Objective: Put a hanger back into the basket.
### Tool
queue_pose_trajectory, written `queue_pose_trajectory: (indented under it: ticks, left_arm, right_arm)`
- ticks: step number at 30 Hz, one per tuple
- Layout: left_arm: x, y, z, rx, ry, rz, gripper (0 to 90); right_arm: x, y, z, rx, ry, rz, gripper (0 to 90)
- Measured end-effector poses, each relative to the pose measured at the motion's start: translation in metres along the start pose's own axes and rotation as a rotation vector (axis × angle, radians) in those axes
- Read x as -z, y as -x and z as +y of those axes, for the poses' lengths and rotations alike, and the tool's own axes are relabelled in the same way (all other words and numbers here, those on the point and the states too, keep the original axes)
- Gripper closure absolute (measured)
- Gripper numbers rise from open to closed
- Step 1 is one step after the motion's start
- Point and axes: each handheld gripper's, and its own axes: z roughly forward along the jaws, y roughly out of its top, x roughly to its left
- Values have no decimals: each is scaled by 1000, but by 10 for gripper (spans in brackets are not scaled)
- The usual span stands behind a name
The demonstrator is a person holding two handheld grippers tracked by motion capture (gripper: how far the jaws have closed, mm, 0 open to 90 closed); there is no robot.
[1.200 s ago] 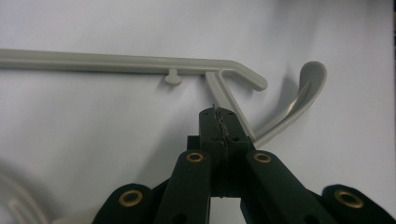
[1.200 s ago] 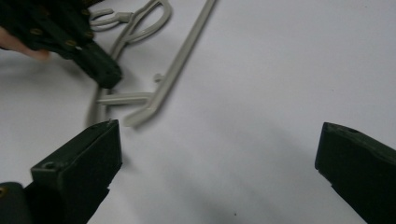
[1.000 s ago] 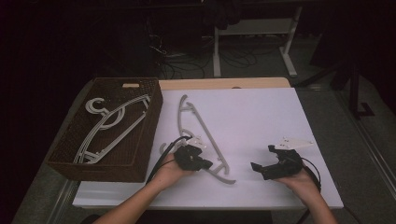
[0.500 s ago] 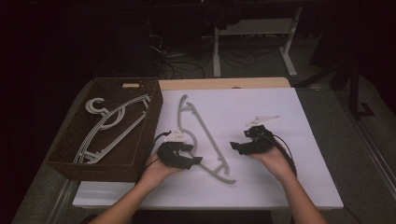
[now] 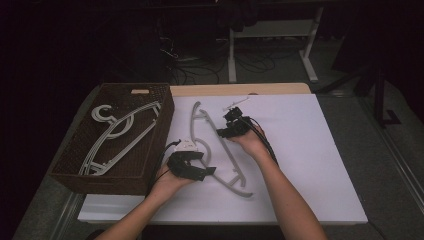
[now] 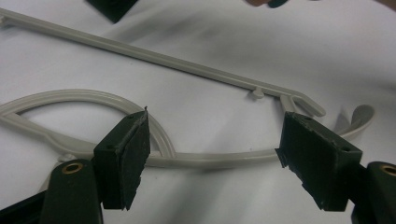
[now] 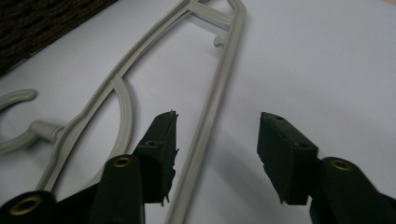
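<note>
A grey plastic hanger (image 5: 220, 150) lies flat on the white table (image 5: 310, 150), its hook toward the basket. My left gripper (image 5: 205, 172) sits at the hanger's near end. In the left gripper view its jaws (image 6: 215, 130) stand open and have just been opening, with the hanger's curved arm (image 6: 187, 158) lying between them, untouched. My right gripper (image 5: 225, 131) hovers over the hanger's far half. Its jaws (image 7: 219, 121) are open and have just been closing. The hanger's straight bar (image 7: 224, 79) runs between them, and the pads do not press on it.
A dark wicker basket (image 5: 162, 125) stands at the table's left and holds more grey hangers (image 5: 120, 130). A desk frame and cables lie on the dark floor beyond the far edge. The right half of the table is bare white.
My right gripper has swept from the near right of the table up and left to the hanger's far half. The left gripper has shifted slightly left, and its jaws stand wider.
</note>
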Motion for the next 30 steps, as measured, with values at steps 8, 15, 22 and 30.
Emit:
queue_pose_trajectory:
  ticks: [8, 15, 22, 30]
  left_arm:
    - [-1, -2, -1, 10, -1, 0, 248]
    - [0, -2, -1, 9, 1, -1, 249]
    - [1, -2, -1, 9, 2, 1, 253]
    - [0, -1, -1, 8, 0, -1, 254]
  right_arm:
    - [-37, 1, 18, -14, -64, 1, 613]
    - [-53, 0, 22, -18, -82, -24, 736]
    - [-52, 1, 21, -29, -77, -47, 765]
    - [-37, 23, 11, -71, -78, -115, 798]
